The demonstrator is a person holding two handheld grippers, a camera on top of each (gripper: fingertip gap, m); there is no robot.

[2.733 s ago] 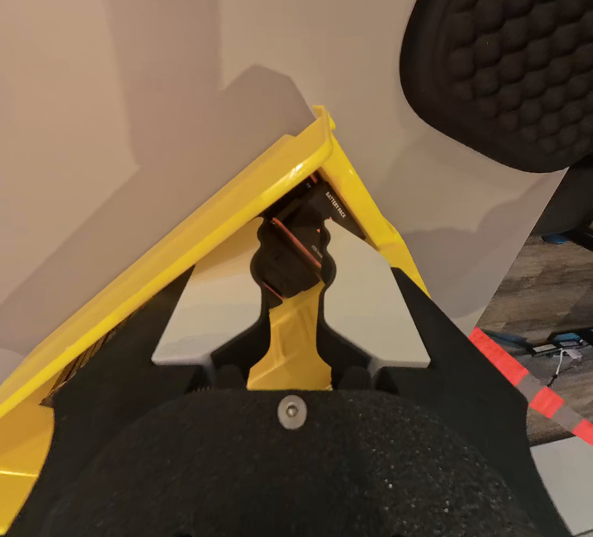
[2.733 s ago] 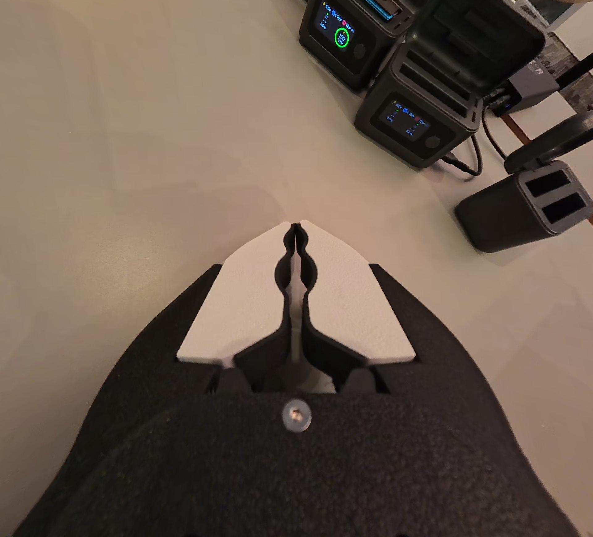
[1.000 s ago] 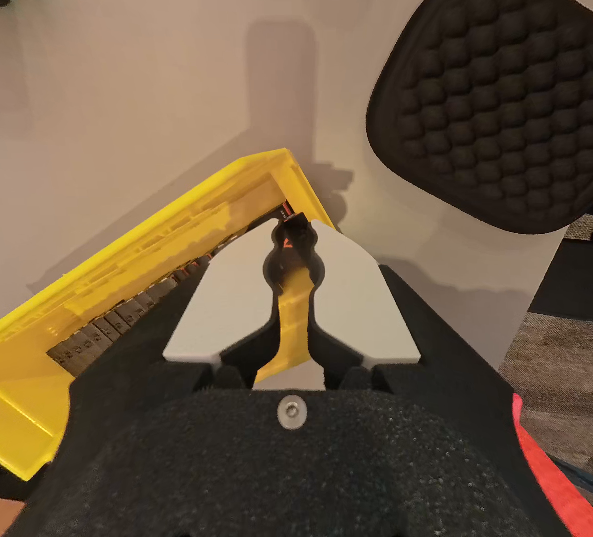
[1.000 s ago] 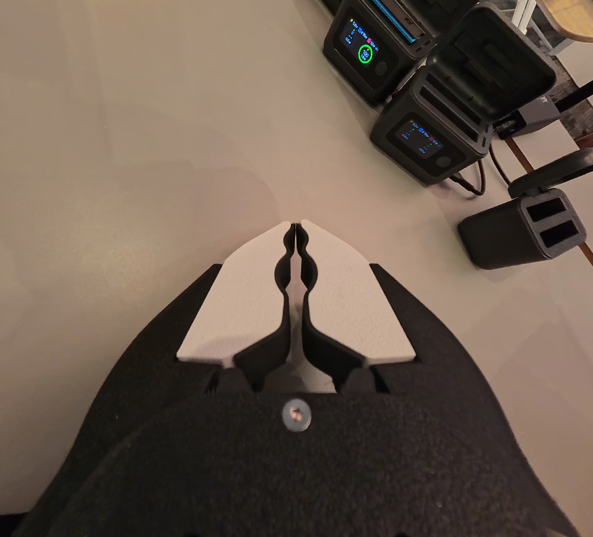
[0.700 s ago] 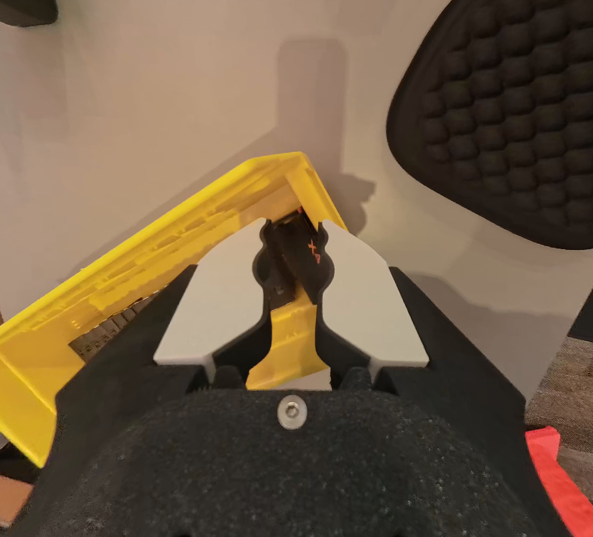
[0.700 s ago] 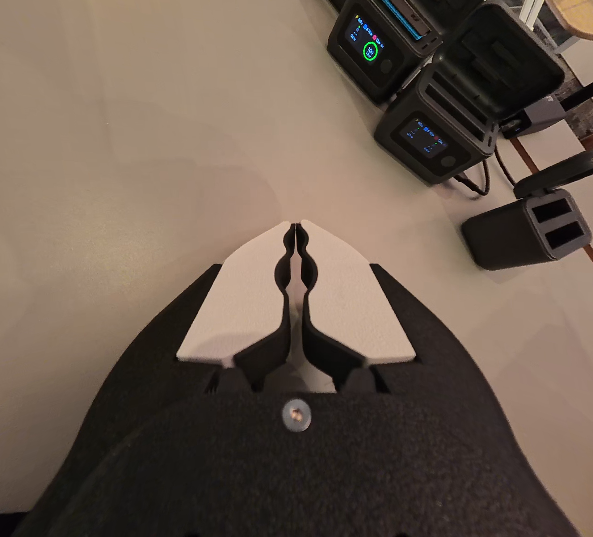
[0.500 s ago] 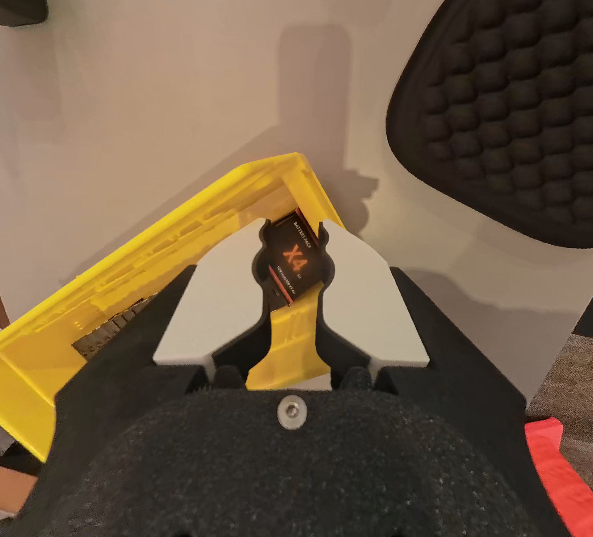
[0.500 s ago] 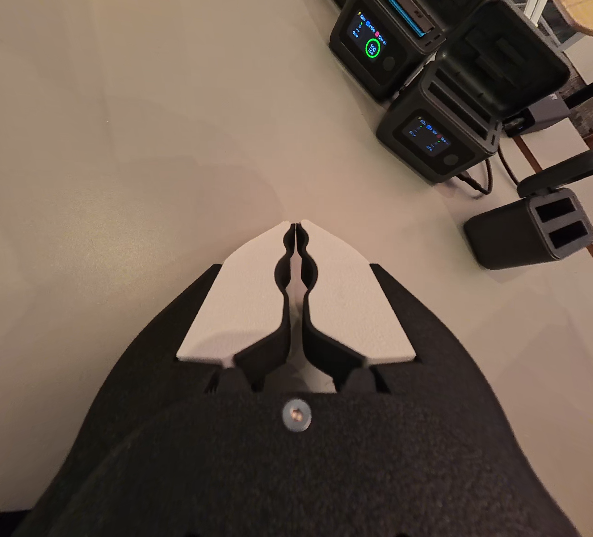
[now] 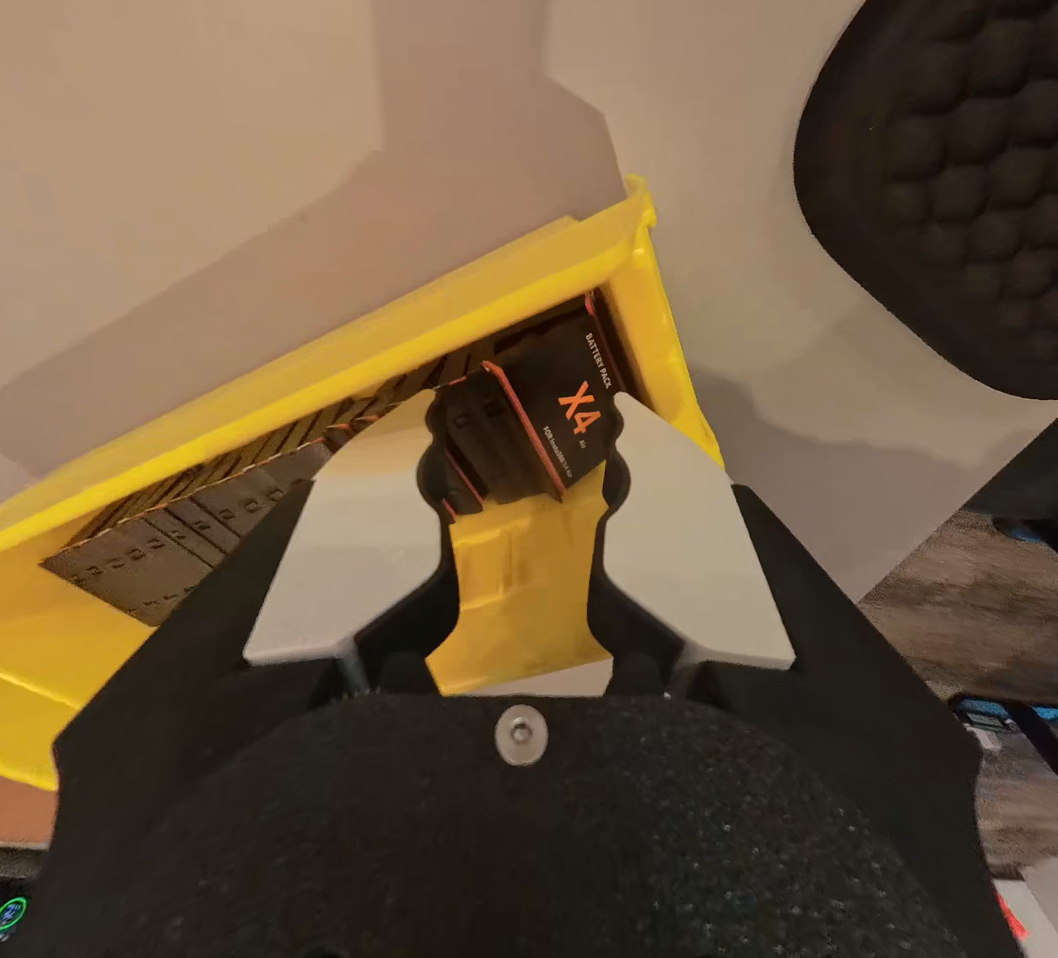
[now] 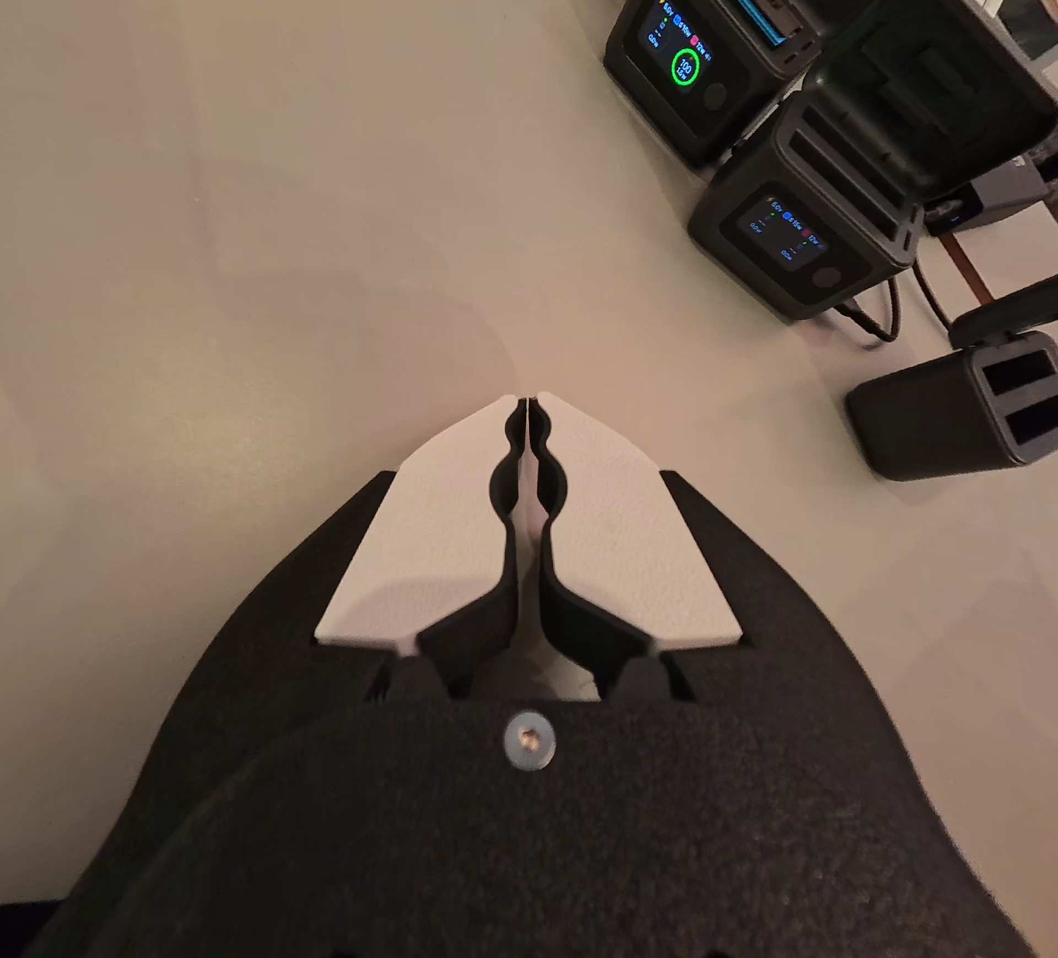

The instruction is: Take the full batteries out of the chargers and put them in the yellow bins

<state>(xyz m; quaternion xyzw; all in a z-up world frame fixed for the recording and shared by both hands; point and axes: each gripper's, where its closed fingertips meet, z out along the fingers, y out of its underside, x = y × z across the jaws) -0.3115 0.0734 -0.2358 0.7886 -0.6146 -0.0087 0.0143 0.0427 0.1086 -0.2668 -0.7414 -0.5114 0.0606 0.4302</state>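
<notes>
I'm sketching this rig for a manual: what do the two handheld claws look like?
Both look alike. The left claw and right claw each have two pale grey, flat, pointed fingers with black wavy inner pads. Behind them sits a rough, matt black, rounded body with a silver screw at its centre. No cables, markings or sleeves show.

Bin with batteries before the left gripper; chargers far right of the right gripper, all on the table.

Left wrist view: bin on the table, a row of batteries inside along its far wall, one battery in the right corner between the left gripper's fingers; a cushion to the right. Right wrist view: right gripper over the table; open-lidded chargers in a row at upper right, a two-slot block nearest, cables between.
</notes>
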